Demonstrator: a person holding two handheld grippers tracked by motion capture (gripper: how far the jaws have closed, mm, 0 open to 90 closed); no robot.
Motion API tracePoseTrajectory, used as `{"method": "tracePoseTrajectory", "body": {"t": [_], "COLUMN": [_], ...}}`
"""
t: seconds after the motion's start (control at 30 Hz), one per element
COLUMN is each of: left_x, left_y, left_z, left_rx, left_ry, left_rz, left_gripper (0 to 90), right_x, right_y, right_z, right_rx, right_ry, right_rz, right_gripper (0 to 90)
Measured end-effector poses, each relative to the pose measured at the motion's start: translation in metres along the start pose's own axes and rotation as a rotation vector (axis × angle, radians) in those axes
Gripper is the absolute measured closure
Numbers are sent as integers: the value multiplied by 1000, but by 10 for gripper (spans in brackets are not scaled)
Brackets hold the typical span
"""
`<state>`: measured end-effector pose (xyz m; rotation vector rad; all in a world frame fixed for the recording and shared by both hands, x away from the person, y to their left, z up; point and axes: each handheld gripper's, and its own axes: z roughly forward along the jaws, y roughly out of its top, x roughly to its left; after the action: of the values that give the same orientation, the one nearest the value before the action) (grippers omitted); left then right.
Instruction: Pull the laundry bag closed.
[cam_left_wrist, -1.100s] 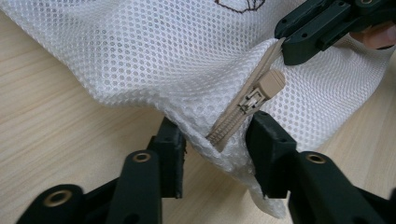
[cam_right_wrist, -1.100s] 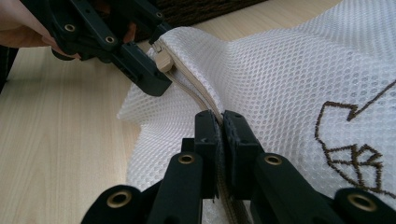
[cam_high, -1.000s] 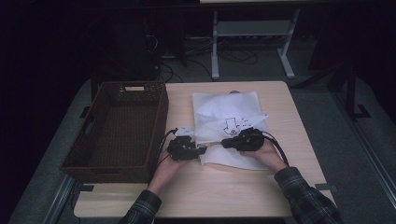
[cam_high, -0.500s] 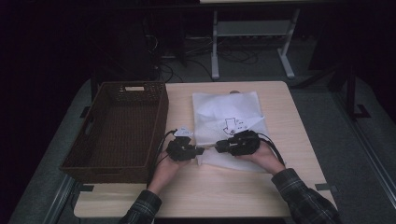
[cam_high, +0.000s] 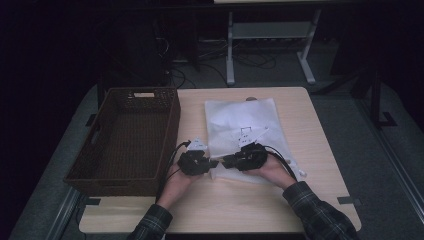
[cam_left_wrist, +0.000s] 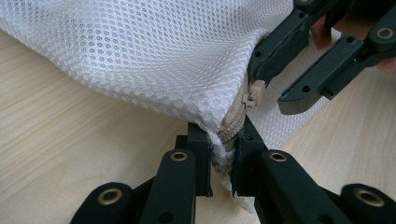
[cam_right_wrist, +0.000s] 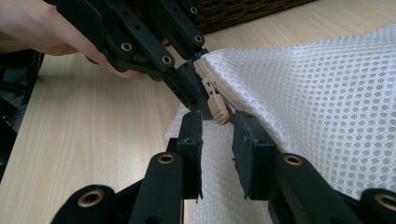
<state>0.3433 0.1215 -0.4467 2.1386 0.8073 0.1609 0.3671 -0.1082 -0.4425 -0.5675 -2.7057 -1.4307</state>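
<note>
The white mesh bag (cam_left_wrist: 154, 60) lies on the worktop (cam_high: 300, 130), right of the wicker basket (cam_high: 125, 135). The left hand-held gripper (cam_left_wrist: 223, 144) pinches its zipper corner; the right hand-held gripper (cam_right_wrist: 217, 123), jaws just apart after opening, brackets the tan zipper pull (cam_right_wrist: 217, 106) unclamped.

White open-weave mesh bag (cam_left_wrist: 154, 56), beige plastic zip pull (cam_right_wrist: 218, 105), matt pale wood-grain table (cam_left_wrist: 70, 154), dark woven basket (cam_high: 125, 135).

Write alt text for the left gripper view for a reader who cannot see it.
The left hand-held gripper pinches the corner of a white mesh bag at the end of its beige zipper, above a light wooden table. The right hand-held gripper reaches in from the upper right, at the zipper pull.
</note>
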Motion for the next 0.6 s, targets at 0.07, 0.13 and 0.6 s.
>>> {"method": "tracePoseTrajectory", "body": {"t": [0.07,0.13,0.6], "left_x": [0,-1,-2], "left_y": [0,0,0], "left_z": [0,0,0], "left_rx": [1,-1,0], "left_ry": [1,1,-1], "left_rz": [3,11,25], "left_gripper": [806,806,805], "right_x": [-1,-1,4], "right_y": [0,0,3], "right_z": [1,3,8], "right_rx": [0,2,13], "right_ry": [3,8,9], "right_rz": [-2,1,-38], "right_gripper": [721,725,849]}}
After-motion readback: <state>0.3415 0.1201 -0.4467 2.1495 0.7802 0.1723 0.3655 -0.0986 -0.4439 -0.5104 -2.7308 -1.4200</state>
